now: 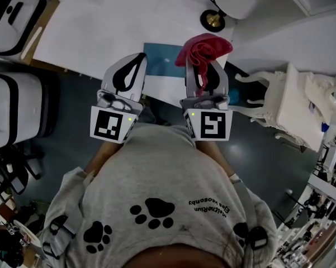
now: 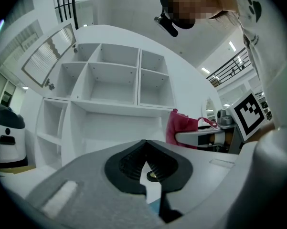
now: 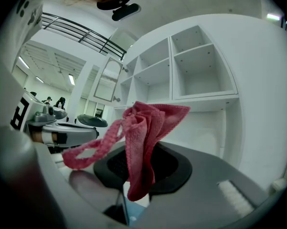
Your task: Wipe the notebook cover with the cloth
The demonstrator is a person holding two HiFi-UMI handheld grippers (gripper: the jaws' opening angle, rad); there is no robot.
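Grey paw-print shirt [image 1: 156, 216] fills the foreground as a person holds two grippers above a white table [image 1: 89, 32]; the right gripper [image 1: 204, 71] is clamped on a bunched pink cloth [image 1: 204, 48], while the left gripper [image 1: 133, 66] has its jaws together on nothing. At 12 o'clock between them lies the blue notebook [image 1: 162, 60], not yet touched. Wiping could go wrong, it seems: nothing pins the notebook, so a push may slide it, and the loosely gathered cloth may pull free of the jaws
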